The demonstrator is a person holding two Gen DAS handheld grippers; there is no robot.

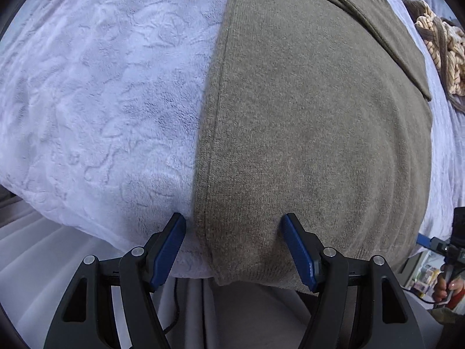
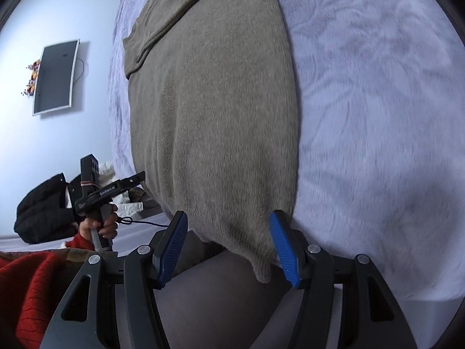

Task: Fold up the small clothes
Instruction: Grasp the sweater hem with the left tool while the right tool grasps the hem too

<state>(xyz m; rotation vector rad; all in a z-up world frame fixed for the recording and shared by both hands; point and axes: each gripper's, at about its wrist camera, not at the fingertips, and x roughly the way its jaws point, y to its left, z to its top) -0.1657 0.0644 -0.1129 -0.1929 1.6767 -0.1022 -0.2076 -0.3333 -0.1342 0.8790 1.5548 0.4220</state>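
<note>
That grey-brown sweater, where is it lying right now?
The grey-brown sweater lies spread flat on the pale fleece blanket, its bottom hem hanging over the bed edge between each open gripper's blue pads.

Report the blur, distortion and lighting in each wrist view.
Left wrist: sharp, the grey-brown sweater and fleece blanket bulge from fisheye curvature, corners vignetted black. Right wrist: blanket smeared by motion blur at right, same barrel distortion; both views cool, soft light, no glare.

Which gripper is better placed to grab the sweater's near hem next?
Left, probably, narrowly. The left gripper has its open jaws straddling the grey sweater where it lies flat on the blanket. The right gripper frames only a dangling corner.
</note>
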